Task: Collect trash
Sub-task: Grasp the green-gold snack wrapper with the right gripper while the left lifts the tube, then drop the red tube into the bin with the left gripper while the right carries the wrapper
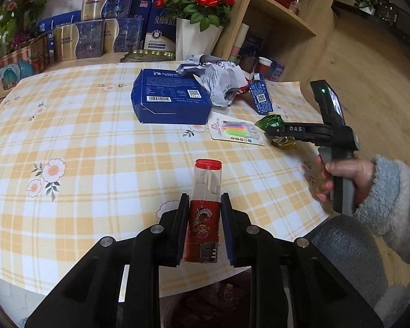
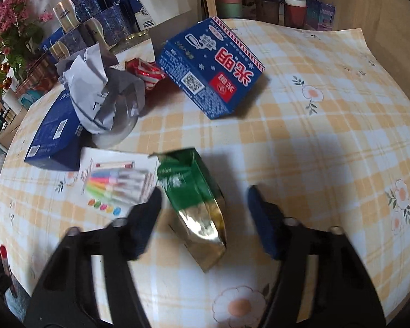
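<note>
My left gripper (image 1: 205, 203) is shut on a red and clear plastic tube (image 1: 205, 199) with a red cap, held above the table's near edge. My right gripper (image 2: 203, 195) is open, its fingers on either side of a green and gold foil packet (image 2: 195, 199) lying on the checked tablecloth (image 2: 328, 150); the packet also shows in the left wrist view (image 1: 270, 122). Other trash on the table: crumpled grey paper (image 2: 95, 87), a red wrapper (image 2: 146, 72), a small blue carton (image 2: 213, 68), a flat blue box (image 1: 169, 95) and a card of coloured candles (image 2: 112, 183).
A bin with dark contents (image 1: 213, 300) sits below the table edge under my left gripper. Gift boxes (image 1: 95, 27), a vase of red roses (image 1: 196, 35) and a wooden shelf (image 1: 281, 19) stand behind the table. Cups (image 2: 293, 8) stand at the back right.
</note>
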